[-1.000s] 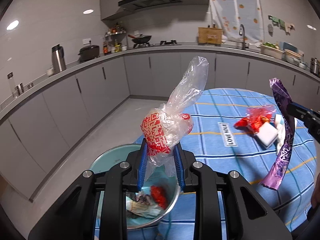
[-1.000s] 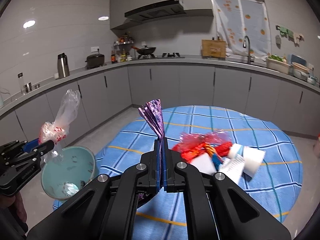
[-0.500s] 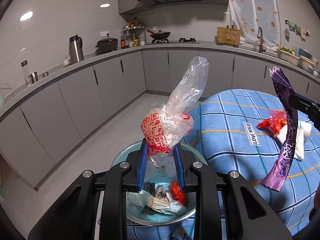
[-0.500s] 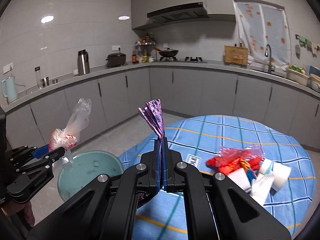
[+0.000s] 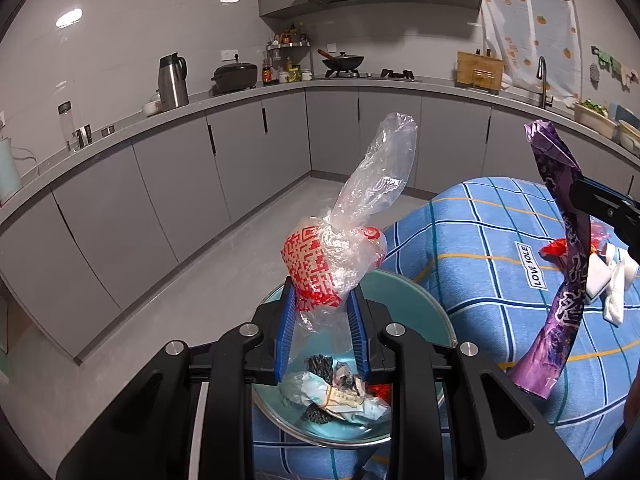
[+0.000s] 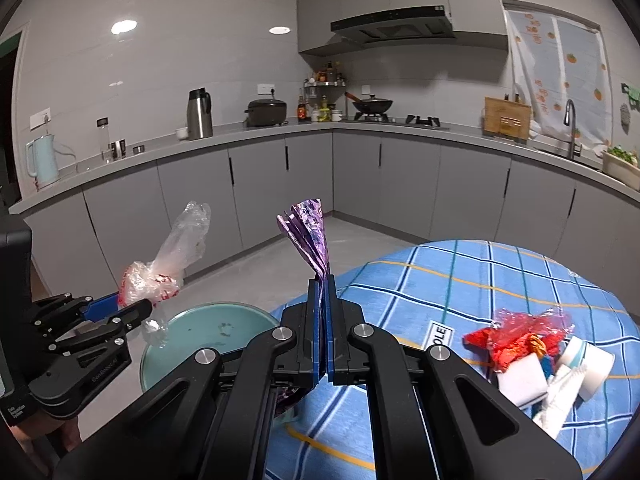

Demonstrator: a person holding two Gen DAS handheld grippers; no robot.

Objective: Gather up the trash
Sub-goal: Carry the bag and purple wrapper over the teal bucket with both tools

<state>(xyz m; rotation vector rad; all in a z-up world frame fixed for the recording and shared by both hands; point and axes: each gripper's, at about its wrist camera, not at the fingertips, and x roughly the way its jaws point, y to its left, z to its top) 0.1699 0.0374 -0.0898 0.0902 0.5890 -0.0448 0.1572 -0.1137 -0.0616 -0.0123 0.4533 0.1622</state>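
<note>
Over the teal bowl [image 5: 404, 292] at the worktop's [image 5: 480, 240] near left edge, I had my left tongs [image 5: 322, 320] clamped on a crumpled clear bag [image 5: 340, 256] with red print, while my right tongs [image 6: 324, 320] were pinched together on a long purple wrapper [image 6: 308, 236]. I judged the risks plain: the light bag could cling to the pads or drift past the rim, and the wrapper's hanging tail could snag. More trash [image 6: 532, 352] lay to the far right.

Both the left gripper [image 5: 322, 328] and the right gripper [image 6: 325, 332] are built of matte black linkage bars, joined by round silver screws and fitted with blue ribbed fingers [image 5: 285, 336].
</note>
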